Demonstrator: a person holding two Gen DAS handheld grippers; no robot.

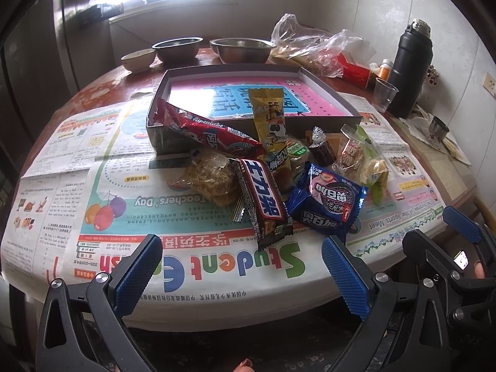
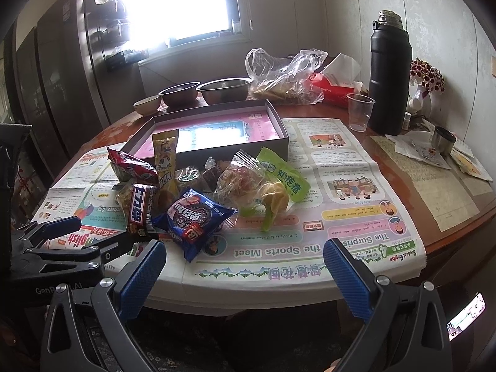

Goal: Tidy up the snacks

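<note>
A heap of wrapped snacks lies on a newspaper (image 1: 186, 260) in front of a shallow grey box (image 1: 325, 121) with a pink bottom. In it are a blue Oreo pack (image 1: 328, 200) (image 2: 193, 217), a dark Snickers bar (image 1: 263, 201) (image 2: 141, 210), a red Alpenliebe stick (image 1: 204, 131), a yellow bar (image 1: 269, 121) (image 2: 166, 158), a green pack (image 2: 283, 175) and clear-wrapped pastries (image 1: 210, 176). My left gripper (image 1: 241, 276) is open and empty, near the table's front edge. My right gripper (image 2: 245, 279) is open and empty, also at the front edge, to the right of the left one.
Two steel bowls (image 1: 241, 49) and a small ceramic bowl (image 1: 138, 59) stand behind the box. A plastic bag (image 2: 285, 74), a red tissue pack (image 2: 331, 88), a clear cup (image 2: 359, 111) and a black thermos (image 2: 390, 80) stand at the back right. Papers and a small metal cup (image 2: 443, 139) lie at the right.
</note>
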